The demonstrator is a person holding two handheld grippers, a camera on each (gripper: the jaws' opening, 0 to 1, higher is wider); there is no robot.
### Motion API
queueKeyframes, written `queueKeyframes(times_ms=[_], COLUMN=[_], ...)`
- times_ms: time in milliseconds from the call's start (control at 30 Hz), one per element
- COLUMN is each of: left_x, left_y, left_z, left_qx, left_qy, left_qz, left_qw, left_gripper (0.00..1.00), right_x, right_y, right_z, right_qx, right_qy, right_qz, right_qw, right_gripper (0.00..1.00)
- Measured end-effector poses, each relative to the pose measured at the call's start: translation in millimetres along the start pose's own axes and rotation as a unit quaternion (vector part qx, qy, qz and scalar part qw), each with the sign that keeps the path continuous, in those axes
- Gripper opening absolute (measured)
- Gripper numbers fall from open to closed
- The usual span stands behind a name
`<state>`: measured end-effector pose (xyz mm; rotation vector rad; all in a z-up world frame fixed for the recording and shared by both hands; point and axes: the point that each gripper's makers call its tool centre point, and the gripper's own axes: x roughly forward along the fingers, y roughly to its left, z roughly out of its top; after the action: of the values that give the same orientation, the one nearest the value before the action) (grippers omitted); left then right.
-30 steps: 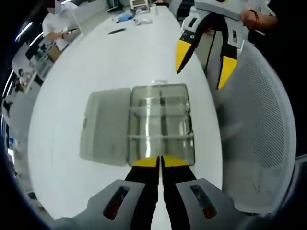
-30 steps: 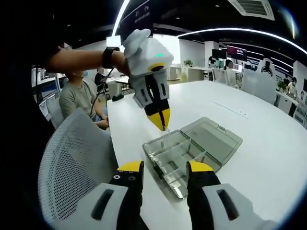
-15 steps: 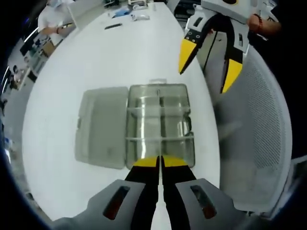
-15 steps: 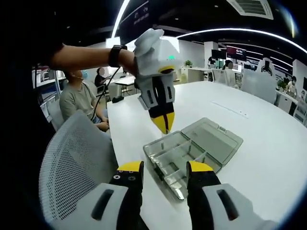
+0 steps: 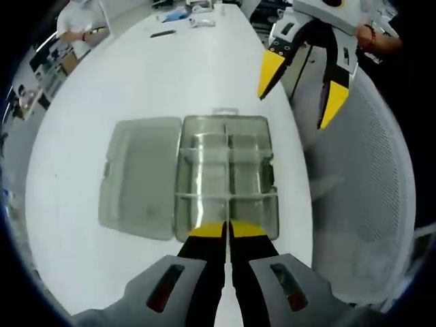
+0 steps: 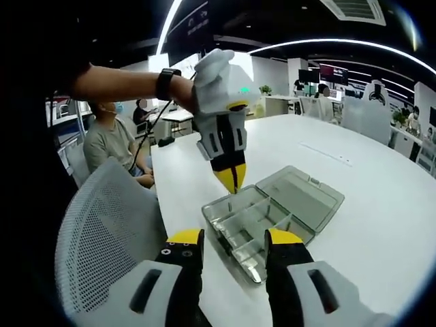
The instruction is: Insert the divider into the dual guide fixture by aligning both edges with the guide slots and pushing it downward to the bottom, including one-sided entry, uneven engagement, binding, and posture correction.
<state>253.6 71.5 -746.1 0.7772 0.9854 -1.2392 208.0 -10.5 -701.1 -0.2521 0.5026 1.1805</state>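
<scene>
While the lid lies flat left on the broad white table (image 5: 170,75), clear ribbed plastic organiser box (image 5: 228,177) near the right edge, left gripper (image 5: 227,230) pinched together above it, right gripper (image 6: 235,238) spread apart, mesh chair (image 5: 368,191) alongside, divider indistinguishable.

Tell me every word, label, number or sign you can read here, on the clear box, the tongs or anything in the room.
None can be read.
Clear box: no label or print shows on it or its open lid.
Left tongs and right tongs: plain yellow tips, no writing.
Wall screens at the back: lit, but too small and blurred to read.
</scene>
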Motion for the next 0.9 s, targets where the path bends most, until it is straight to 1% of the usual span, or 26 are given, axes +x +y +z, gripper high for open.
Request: queueKeyframes(times_ms=[233,400,600,900], left_x=[4,9,16,19], left_y=[-1.1,-1.8,-2.6,-1.8], left_z=[-0.8,-2.0,-4.5,-6.9], left_qx=[-0.001,0.008,0.019,0.013], left_qy=[0.003,0.009,0.020,0.021], left_qz=[-0.002,0.000,0.014,0.015], left_qw=[1.0000,0.9999,0.9995,0.9996], left_gripper=[0.00,0.00,0.00,0.00], right_x=[0,-2,-2,-1], right_y=[0,-1,-1,-1], right_z=[-0.5,-1.8,-4.1,-5.0], right_qx=[-0.001,0.000,0.001,0.001], right_qy=[0.001,0.003,0.008,0.011], right_qz=[-0.001,-0.004,-0.004,-0.003], right_qw=[1.0000,1.0000,1.0000,0.9999], right_gripper=[0.32,0.32,0.31,0.31])
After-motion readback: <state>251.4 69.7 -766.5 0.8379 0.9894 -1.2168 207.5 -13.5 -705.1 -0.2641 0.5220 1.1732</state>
